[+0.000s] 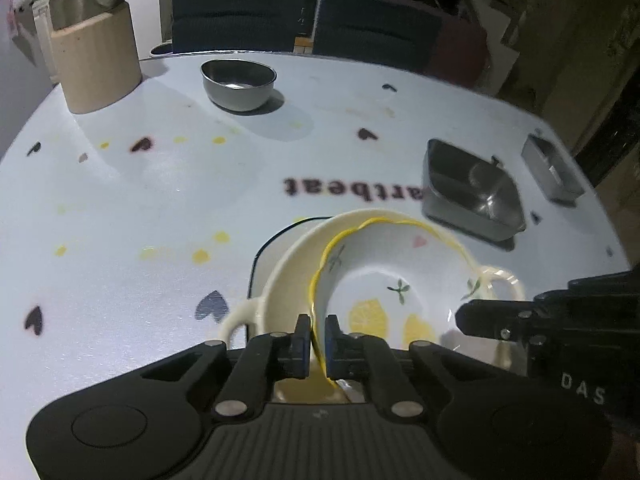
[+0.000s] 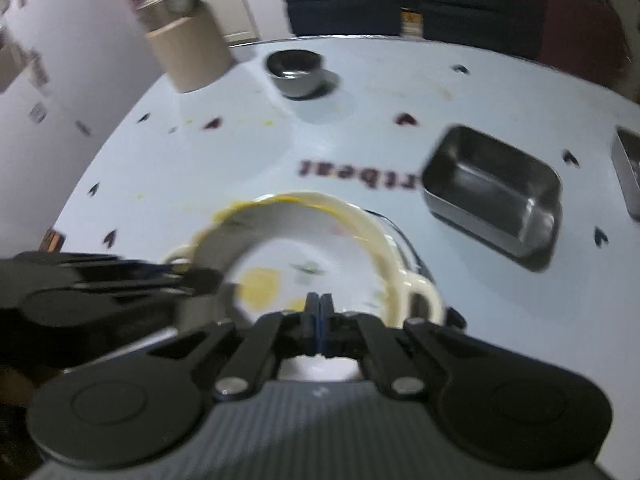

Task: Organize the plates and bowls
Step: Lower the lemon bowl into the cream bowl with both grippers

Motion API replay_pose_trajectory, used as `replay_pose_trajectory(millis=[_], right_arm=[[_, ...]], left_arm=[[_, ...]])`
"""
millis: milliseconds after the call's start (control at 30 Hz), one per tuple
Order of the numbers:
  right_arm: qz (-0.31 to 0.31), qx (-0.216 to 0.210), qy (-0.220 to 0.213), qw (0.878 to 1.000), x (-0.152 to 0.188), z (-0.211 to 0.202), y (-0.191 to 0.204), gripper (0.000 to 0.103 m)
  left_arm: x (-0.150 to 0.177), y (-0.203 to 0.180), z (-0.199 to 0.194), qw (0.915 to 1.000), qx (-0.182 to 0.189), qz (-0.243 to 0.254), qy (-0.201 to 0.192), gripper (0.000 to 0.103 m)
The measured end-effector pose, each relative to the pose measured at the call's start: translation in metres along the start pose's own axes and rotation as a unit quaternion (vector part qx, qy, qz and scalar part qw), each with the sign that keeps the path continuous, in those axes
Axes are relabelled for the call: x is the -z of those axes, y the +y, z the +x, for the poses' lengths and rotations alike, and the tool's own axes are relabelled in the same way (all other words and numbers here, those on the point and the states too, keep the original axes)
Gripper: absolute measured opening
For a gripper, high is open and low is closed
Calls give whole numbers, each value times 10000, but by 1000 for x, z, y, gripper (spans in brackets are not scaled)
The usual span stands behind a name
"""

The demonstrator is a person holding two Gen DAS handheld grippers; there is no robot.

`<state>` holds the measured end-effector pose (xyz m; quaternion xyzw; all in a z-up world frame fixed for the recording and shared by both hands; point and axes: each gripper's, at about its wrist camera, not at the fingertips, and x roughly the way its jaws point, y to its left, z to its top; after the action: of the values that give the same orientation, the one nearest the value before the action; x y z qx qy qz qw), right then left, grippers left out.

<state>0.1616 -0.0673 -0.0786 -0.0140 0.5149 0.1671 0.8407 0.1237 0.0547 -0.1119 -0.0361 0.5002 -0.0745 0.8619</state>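
Observation:
My left gripper (image 1: 318, 334) is shut on the yellow rim of a white lemon-pattern bowl (image 1: 384, 280). The bowl is tilted inside a cream two-handled bowl (image 1: 280, 276), which sits on a white plate with a dark rim (image 1: 260, 256). My right gripper (image 2: 320, 312) is shut, its tips at the near rim of the lemon bowl (image 2: 288, 248); whether it pinches the rim is unclear in the blur. In the left wrist view the right gripper (image 1: 460, 316) reaches in from the right, and in the right wrist view the left gripper (image 2: 200, 276) comes from the left.
A round steel bowl (image 1: 239, 84) stands at the far side of the table. A rectangular steel tray (image 1: 472, 188) and a second steel tray (image 1: 552, 168) lie to the right. A beige canister (image 1: 96, 52) stands far left. Dark chairs (image 1: 240, 16) line the far edge.

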Motion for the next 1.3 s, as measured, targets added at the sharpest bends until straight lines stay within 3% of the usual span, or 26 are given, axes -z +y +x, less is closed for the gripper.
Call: replay_pose_trajectory(millis=[133,200,500,633,867,967,1300], right_arm=[[111,40,102,9999,0,4,-3,0],[211,109,81,9997,-2,3,-10,0],[684,310,198,9970,3,2,-41,1],[811,300,279,9959,4,5,-48,6],[969,257,380,9942,5,12,-56,7],[994,245,415,9939,6,14,-59,8],[586,323,519,9964,5,29,-42,9]], left_arm=[[-1,7,-1,9998,83,-145,-75,0],[-3,8,-5,9994,243,-175,-161,0],[-2,0,-3,9999,166,22,-38,0],[-1,0,-2,9999,105,44,-14,2],[-2,4,-2,10000,-14,34,19,7],[-1,6,0,9999,-41,43,90,12],[2,7,8,9996,-75,149,243,12]])
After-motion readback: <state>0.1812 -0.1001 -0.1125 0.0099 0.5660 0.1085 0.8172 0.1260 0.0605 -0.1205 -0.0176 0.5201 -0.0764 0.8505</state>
